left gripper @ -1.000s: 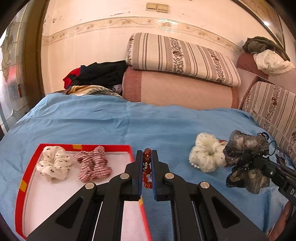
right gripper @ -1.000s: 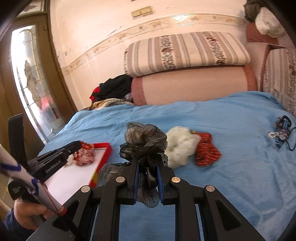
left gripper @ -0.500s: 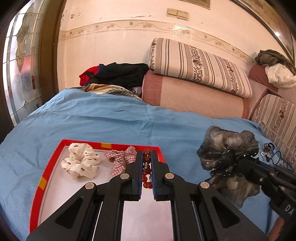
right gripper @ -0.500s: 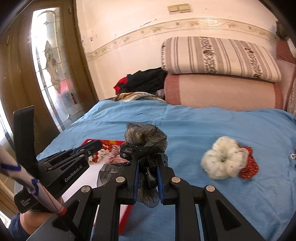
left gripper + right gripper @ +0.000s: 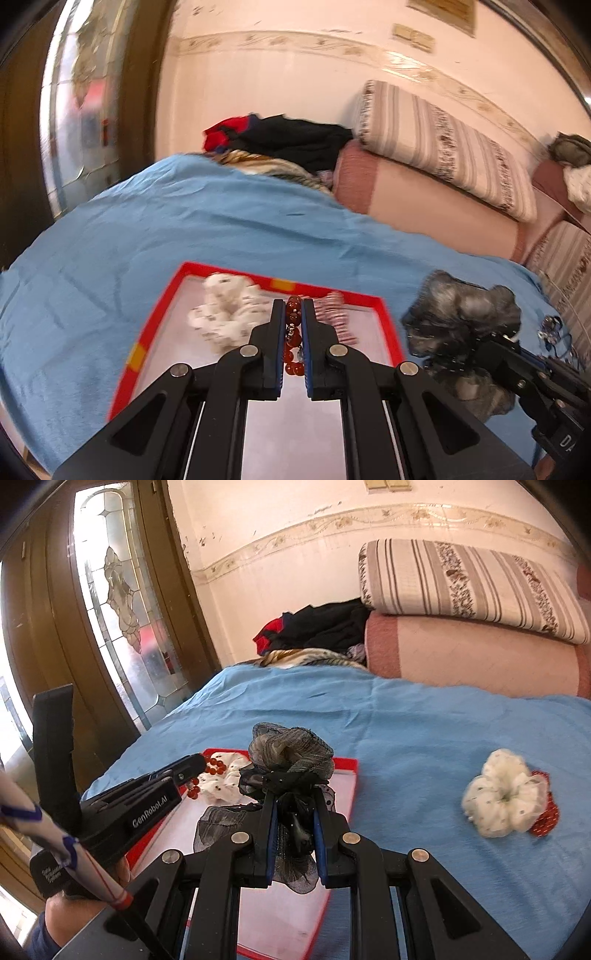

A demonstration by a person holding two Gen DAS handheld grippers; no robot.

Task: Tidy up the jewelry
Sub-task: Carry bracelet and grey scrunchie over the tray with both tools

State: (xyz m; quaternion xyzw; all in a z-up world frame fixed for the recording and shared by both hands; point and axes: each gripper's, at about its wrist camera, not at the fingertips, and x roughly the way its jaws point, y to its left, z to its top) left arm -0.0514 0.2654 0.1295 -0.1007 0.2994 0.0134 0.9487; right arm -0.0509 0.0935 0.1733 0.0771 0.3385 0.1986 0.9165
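My left gripper [image 5: 293,308] is shut on a red bead bracelet [image 5: 292,338], which hangs over the red-rimmed white tray [image 5: 155,325]. On the tray lie a white dotted scrunchie [image 5: 225,314] and a red checked scrunchie [image 5: 338,317]. My right gripper [image 5: 293,797] is shut on a grey-and-black gauze hair bow [image 5: 290,755], held above the tray's [image 5: 343,782] right side. The bow [image 5: 461,314] and right gripper show at the right of the left wrist view. The left gripper [image 5: 192,766] with the bracelet [image 5: 214,766] shows at the left of the right wrist view.
A white scrunchie [image 5: 502,797] lies on a red one [image 5: 546,816] on the blue bedsheet [image 5: 406,720], right of the tray. A small dark trinket [image 5: 550,328] lies further right. Pillows [image 5: 443,147] and a clothes pile [image 5: 288,140] line the far wall. A hand [image 5: 70,912] holds the left gripper.
Both grippers have swung left across the bed with their loads. The bracelet now hangs over the tray, and the bow has come over the tray's right side.
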